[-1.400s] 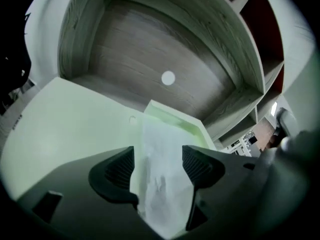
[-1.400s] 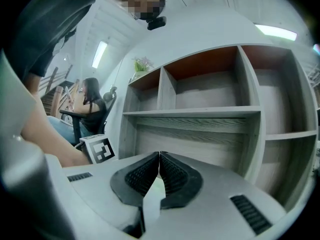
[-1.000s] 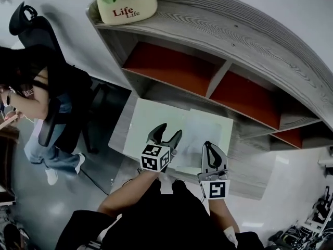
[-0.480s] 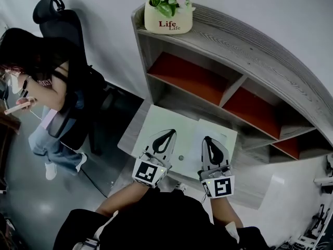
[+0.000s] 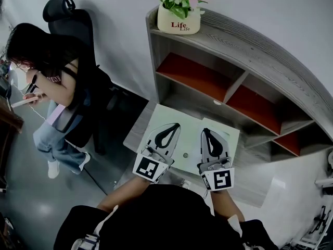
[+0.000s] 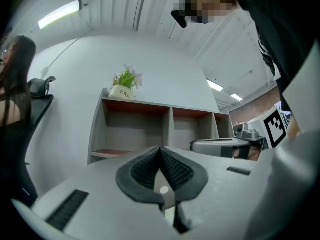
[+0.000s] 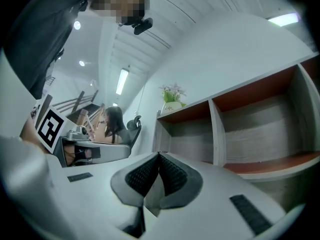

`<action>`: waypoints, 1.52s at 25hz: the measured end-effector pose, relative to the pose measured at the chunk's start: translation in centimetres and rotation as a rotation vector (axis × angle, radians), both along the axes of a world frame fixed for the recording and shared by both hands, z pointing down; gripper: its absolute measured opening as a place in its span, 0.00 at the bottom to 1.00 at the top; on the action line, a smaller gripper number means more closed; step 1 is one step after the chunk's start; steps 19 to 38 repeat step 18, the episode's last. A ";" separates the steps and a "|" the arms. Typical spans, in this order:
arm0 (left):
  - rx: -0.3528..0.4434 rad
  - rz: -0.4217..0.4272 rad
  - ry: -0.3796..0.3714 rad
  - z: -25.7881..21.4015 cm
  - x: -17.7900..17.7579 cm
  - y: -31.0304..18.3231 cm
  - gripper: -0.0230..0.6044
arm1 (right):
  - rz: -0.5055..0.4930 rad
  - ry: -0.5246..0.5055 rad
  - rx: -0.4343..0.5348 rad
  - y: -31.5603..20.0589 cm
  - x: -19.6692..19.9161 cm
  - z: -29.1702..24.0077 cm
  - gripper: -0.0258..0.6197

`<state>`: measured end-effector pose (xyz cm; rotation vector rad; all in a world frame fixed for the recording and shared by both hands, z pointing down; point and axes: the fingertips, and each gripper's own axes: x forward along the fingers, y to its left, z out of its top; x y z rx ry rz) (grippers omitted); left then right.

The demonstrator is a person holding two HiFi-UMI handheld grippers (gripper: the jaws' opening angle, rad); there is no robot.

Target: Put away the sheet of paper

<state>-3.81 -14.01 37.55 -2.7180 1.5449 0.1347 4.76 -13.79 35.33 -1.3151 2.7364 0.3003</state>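
Note:
The white sheet of paper (image 5: 231, 138) lies flat on a pale green mat (image 5: 156, 120) on the small table, partly hidden under my right gripper. My left gripper (image 5: 175, 125) hovers over the mat, shut with nothing between its jaws. Beside it, my right gripper (image 5: 204, 132) is over the paper's near left part, also shut and empty. In the left gripper view the shut tips (image 6: 160, 149) point at the grey shelf (image 6: 165, 129). The right gripper view shows the same shelf (image 7: 240, 129) beyond its shut tips (image 7: 159, 155).
The grey wooden shelf (image 5: 250, 46) with red-backed compartments stands behind the table, a flower pot (image 5: 179, 19) on its top. A person (image 5: 47, 61) sits on a black office chair (image 5: 67, 14) at the left. Grey floor lies left of the table.
The left gripper's jaws have shut from open. Both grippers now sit side by side, pointing toward the shelf. The head view has shifted, showing more of the shelf's left end.

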 end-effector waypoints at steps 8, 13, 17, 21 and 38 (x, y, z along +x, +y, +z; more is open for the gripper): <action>0.010 0.000 0.004 -0.5 -0.1 0.4 0.05 | -0.025 0.021 0.021 0.3 -0.9 -0.7 0.07; 0.012 0.000 0.005 -0.6 -0.1 0.7 0.05 | -0.027 0.018 0.016 0.6 -1.1 -0.6 0.07; 0.016 -0.012 0.002 -0.7 -0.5 0.8 0.05 | -0.039 0.015 0.002 0.4 -1.6 -0.3 0.07; 0.019 -0.015 0.000 -0.8 -0.7 0.8 0.05 | -0.042 0.015 -0.001 0.4 -1.7 -0.2 0.07; 0.019 -0.015 0.000 -0.8 -0.7 0.8 0.05 | -0.042 0.015 -0.001 0.4 -1.7 -0.2 0.07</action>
